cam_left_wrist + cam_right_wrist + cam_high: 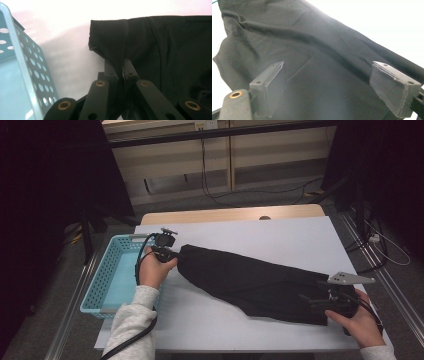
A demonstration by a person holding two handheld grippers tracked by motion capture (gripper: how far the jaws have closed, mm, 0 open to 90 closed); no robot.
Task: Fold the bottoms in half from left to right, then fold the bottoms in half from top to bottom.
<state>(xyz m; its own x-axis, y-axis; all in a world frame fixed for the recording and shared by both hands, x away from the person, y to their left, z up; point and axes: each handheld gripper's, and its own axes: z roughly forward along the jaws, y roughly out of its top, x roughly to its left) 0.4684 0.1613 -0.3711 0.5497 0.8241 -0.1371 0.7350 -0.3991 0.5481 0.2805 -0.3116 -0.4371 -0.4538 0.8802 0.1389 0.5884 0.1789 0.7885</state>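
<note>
A black cloth lies folded lengthwise across the white table, from the left middle to the right front. My left gripper is shut on the cloth's left end; in the left gripper view its jaws pinch a fold of the cloth and the gripper holds that edge slightly raised. My right gripper is at the cloth's right end. In the right gripper view the gripper stands open, its pads wide apart over the cloth, not pressing it.
A light blue perforated basket sits at the table's left edge, right beside my left hand; its wall shows close in the left gripper view. Cables and a dark stand lie on the floor beyond the table.
</note>
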